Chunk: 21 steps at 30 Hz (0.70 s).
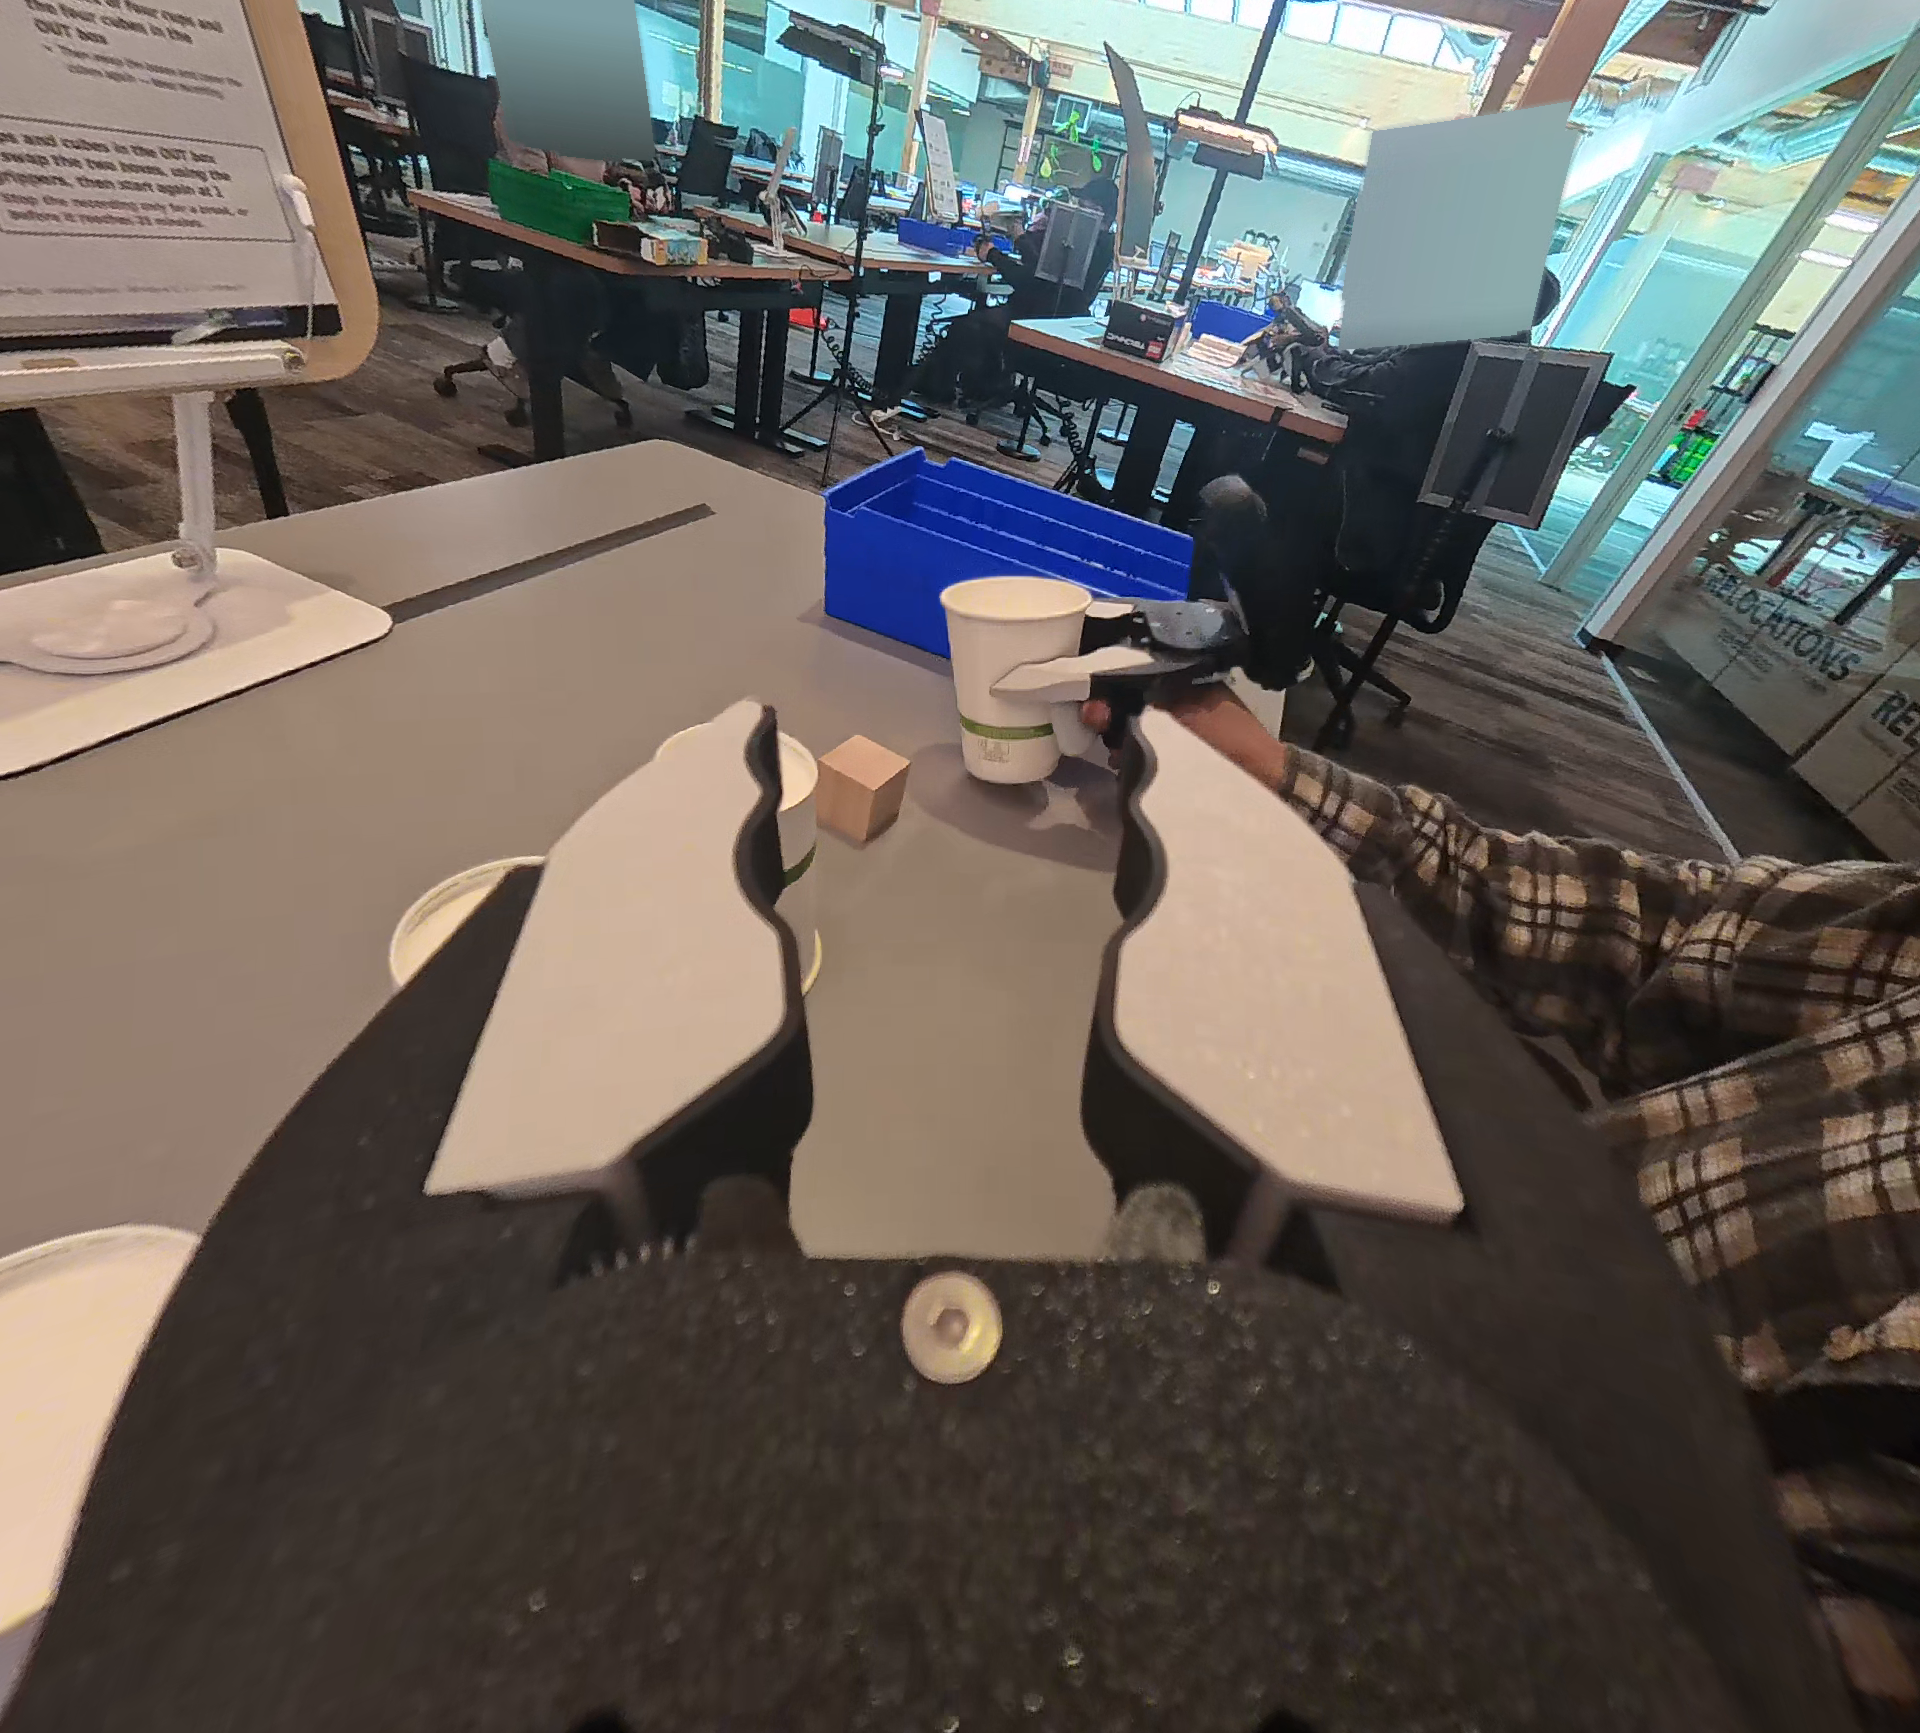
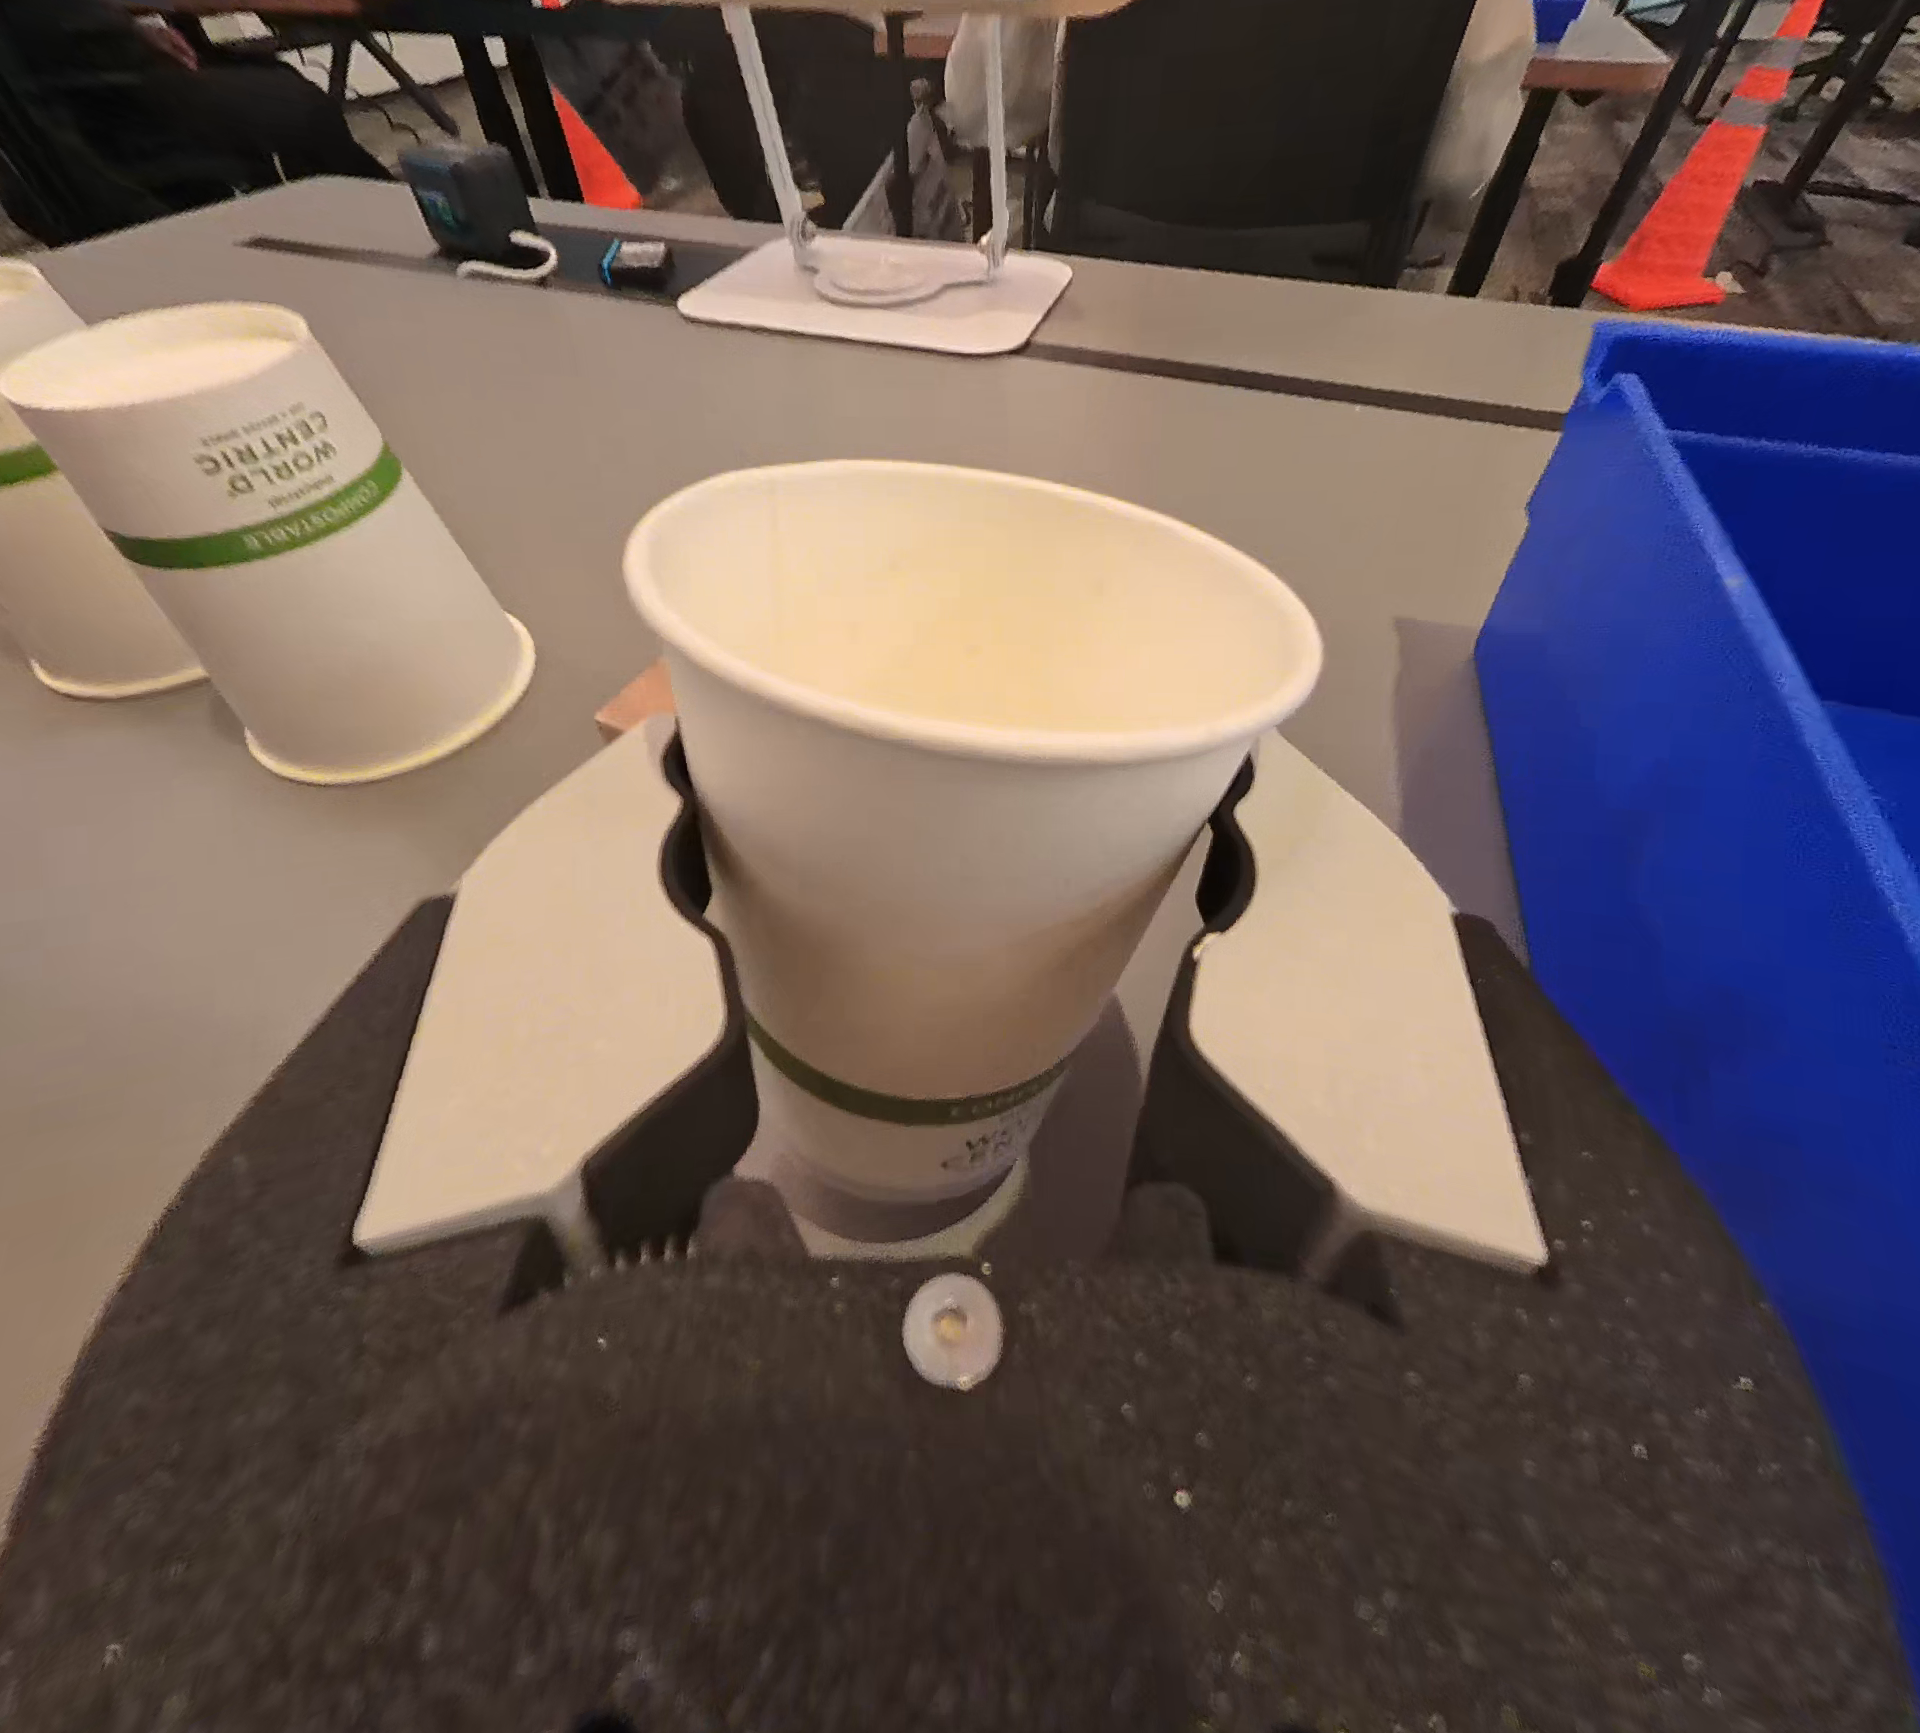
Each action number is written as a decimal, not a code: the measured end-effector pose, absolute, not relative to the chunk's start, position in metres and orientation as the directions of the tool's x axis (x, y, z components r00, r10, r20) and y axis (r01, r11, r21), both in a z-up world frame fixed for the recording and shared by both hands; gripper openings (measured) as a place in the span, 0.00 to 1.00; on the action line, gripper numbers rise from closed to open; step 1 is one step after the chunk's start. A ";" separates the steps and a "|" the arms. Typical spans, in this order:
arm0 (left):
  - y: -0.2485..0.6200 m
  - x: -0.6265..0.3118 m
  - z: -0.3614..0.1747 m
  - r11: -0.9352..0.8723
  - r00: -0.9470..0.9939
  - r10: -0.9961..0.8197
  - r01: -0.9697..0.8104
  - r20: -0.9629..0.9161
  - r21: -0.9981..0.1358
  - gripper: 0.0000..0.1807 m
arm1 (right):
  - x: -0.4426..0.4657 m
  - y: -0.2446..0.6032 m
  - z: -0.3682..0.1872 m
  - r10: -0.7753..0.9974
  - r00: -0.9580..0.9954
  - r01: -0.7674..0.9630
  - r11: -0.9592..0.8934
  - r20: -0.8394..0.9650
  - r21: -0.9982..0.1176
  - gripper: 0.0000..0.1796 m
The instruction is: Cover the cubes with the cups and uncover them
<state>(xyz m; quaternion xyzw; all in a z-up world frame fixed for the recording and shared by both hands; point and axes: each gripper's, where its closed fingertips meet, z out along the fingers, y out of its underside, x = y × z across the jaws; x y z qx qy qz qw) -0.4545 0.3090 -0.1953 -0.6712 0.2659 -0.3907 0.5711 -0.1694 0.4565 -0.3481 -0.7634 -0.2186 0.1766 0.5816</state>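
My right tongs [image 2: 956, 852] clamp the cup [image 2: 966, 748] upright, off its cube [image 1: 862, 787]; left tongs [image 1: 951, 810] gape empty, ready.

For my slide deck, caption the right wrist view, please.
Right hand-held gripper holds an upright paper cup beside a blue bin; inverted cups stand left.

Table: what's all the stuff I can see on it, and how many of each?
upright cup: one, white with green band, in the right gripper, near the bin
upside-down cups: three, white with green bands, in a row on the table
cube: one, wooden, uncovered, between the cups
bin: one, blue, table's edge
stand: one, white, holding a sheet
gadget: one, black, far edge
table: one, grey
left gripper: open, empty
right gripper: shut on the upright cup
sleeve: plaid
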 end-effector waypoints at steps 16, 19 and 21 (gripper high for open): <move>0.308 -0.477 -0.189 -0.185 0.597 -0.778 0.081 0.196 -0.979 0.34 | -0.178 0.393 -0.379 0.744 0.648 0.537 -0.294 0.164 -0.791 0.81; 0.308 -0.483 -0.186 -0.180 0.605 -0.771 0.093 0.199 -0.979 0.34 | -0.170 0.362 -0.376 0.827 0.544 0.664 -0.321 0.142 -0.676 0.81; 0.308 -0.486 -0.185 -0.177 0.609 -0.768 0.097 0.199 -0.979 0.34 | -0.159 0.349 -0.364 0.862 0.472 0.770 -0.300 0.186 -0.564 0.81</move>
